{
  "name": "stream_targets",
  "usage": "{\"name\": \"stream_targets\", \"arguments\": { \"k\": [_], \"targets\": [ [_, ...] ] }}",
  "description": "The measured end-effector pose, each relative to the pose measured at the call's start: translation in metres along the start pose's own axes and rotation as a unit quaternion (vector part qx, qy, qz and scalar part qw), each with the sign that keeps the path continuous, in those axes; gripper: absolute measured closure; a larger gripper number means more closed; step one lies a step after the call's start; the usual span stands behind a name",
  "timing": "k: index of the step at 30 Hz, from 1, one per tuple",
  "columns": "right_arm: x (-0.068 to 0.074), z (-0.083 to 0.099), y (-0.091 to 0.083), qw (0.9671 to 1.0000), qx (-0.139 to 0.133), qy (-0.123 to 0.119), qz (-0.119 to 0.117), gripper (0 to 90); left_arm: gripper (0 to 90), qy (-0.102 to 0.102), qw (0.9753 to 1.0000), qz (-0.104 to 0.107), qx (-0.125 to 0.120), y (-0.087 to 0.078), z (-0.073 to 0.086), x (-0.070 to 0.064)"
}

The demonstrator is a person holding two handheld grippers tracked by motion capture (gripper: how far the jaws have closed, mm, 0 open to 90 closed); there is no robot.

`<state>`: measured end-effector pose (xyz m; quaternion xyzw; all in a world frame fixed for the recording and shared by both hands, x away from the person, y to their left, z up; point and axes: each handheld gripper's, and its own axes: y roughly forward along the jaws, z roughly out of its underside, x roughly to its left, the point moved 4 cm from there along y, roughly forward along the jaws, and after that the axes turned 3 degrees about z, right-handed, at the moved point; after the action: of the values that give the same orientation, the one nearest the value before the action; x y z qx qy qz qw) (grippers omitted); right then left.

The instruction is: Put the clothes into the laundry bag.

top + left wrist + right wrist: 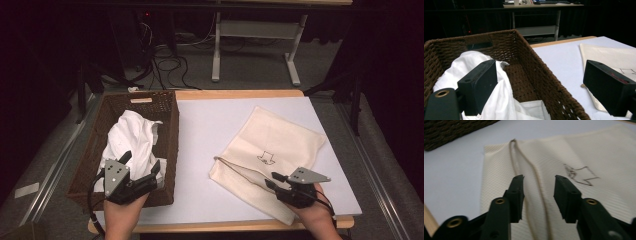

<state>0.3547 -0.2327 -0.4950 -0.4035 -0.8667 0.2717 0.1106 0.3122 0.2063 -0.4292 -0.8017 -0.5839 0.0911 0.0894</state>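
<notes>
Black two-jaw right gripper point(274, 181), held in the person's right hand point(315, 212) at the near right of the table: jaws spread, nothing between them, poised over the near part of the cream cloth bag point(272, 150). In the right gripper view the jaws stand either side of the bag's drawstring cord point(537, 182), which runs up the fabric in a long loop; whether the jaws touch the fabric cannot be told.

Cream cloth bag: woven, flat on the white table surface point(205, 135), right of centre, turned cornerwise; small dark line drawing point(266, 158) printed near its middle.

Black left gripper point(142, 167), held in the left hand point(122, 215) at the near left: jaws wide apart, holding nothing, over the near end of the brown wicker basket point(170, 112).

Brown wicker basket: rectangular, at the table's left side, well apart from the bag.

White garment point(131, 137): crumpled inside the basket; one jaw lies just beside its folds in the left gripper view.
</notes>
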Motion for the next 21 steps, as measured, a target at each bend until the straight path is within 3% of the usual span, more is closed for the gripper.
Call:
{"name": "stream_targets", "arguments": {
  "k": [4,8,10,11,13,17,20,21],
  "targets": [
    [-0.023,0.006,-0.012,0.9993,-0.011,0.009,0.033,30.3,12.9,0.005,0.9999,-0.012,-0.010,-0.003,0.001,0.008],
    [-0.036,0.021,-0.021,0.9978,-0.017,0.016,0.062,15.5,13.1,0.014,0.9994,-0.030,-0.013,-0.005,0.001,0.016],
    [-0.040,0.021,-0.023,0.9966,-0.026,0.025,0.074,14.9,12.9,0.009,0.9991,-0.039,-0.014,-0.006,0.002,0.021],
    [-0.042,0.019,-0.025,0.9959,-0.039,0.032,0.075,13.3,8.4,0.002,0.9985,-0.052,-0.016,-0.008,0.002,0.025],
    [-0.042,0.019,-0.025,0.9957,-0.041,0.035,0.076,12.6,6.3,-0.013,0.9972,-0.071,-0.018,-0.010,0.001,0.032],
    [-0.040,0.021,-0.023,0.9964,-0.037,0.023,0.073,10.1,0.2,-0.017,0.9955,-0.093,-0.011,-0.013,0.002,0.041],
    [-0.040,0.022,-0.021,0.9965,-0.033,0.027,0.072,8.3,0.2,-0.023,0.9951,-0.096,-0.003,-0.013,0.003,0.045],
    [-0.041,0.022,-0.020,0.9966,-0.030,0.030,0.071,7.4,0.2,-0.020,0.9961,-0.085,0.003,-0.011,0.003,0.044]
  ]
}}
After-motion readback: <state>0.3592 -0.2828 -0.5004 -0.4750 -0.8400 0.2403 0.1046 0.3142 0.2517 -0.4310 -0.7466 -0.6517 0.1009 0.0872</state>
